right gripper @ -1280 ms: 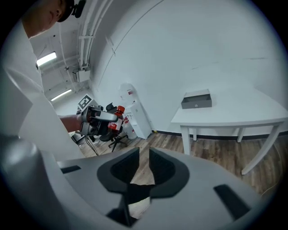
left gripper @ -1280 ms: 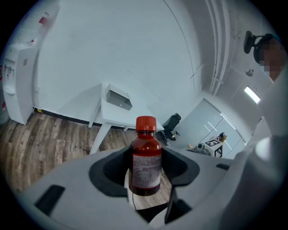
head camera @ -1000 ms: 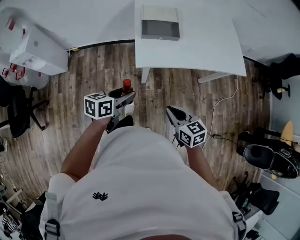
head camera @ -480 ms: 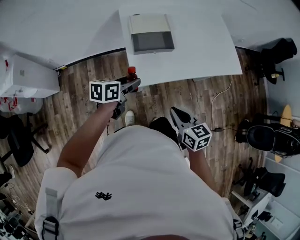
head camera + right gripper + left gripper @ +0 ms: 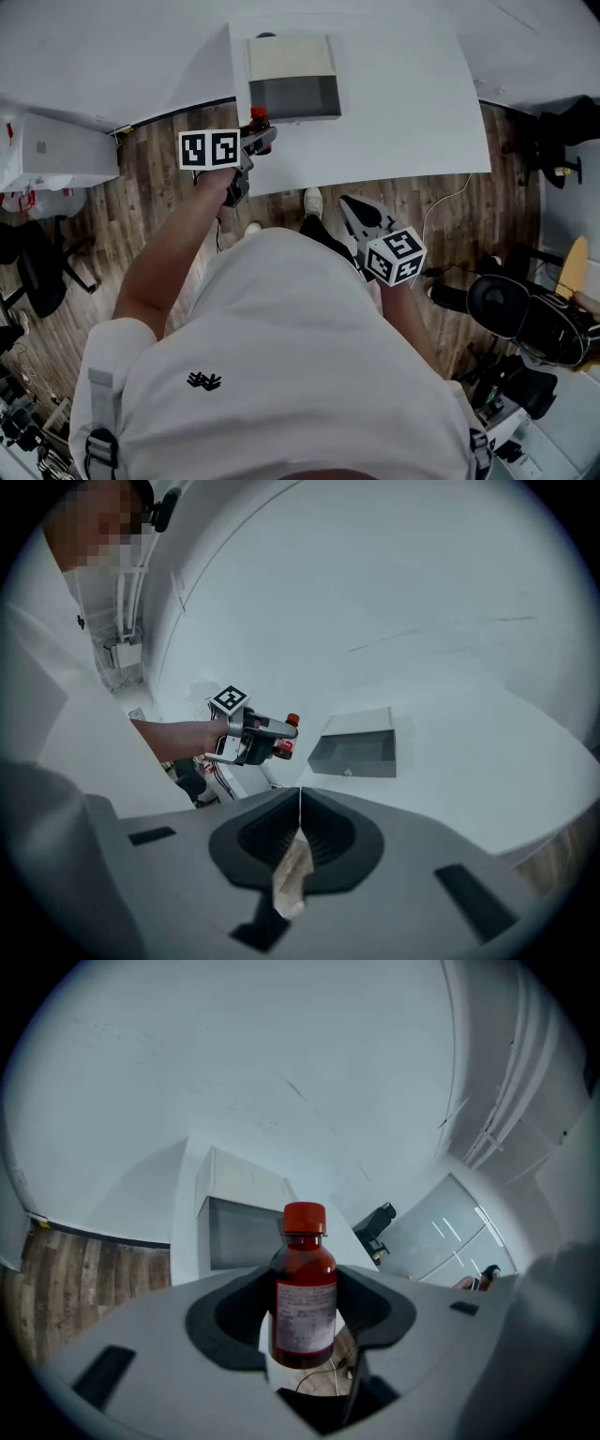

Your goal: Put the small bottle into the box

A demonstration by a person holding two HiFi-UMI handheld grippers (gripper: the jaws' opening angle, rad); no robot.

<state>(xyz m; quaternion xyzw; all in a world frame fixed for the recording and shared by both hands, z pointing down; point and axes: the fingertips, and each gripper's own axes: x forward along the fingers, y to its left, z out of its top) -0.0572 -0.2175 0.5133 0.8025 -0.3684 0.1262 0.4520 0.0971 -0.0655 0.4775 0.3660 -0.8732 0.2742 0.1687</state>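
Note:
A small red bottle (image 5: 260, 125) with a red cap and a white label is held upright in my left gripper (image 5: 262, 138), whose pads are shut on its sides (image 5: 304, 1297). It hangs over the front left edge of the white table (image 5: 403, 103), just left of the box's near corner. The box (image 5: 292, 97) is open, with a grey inside and a cream lid folded back; the left gripper view shows the box (image 5: 239, 1227) right behind the bottle. My right gripper (image 5: 352, 206) is lower, over the floor in front of the table, its jaws together (image 5: 298, 822) and empty.
A white cabinet (image 5: 47, 155) stands at the left on the wood floor. Black office chairs (image 5: 511, 309) sit at the right and far left. A cable (image 5: 441, 211) trails on the floor under the table's right end.
Both grippers have moved forward toward the table. The left one carried the bottle from over the floor to the table's front left edge, near the box.

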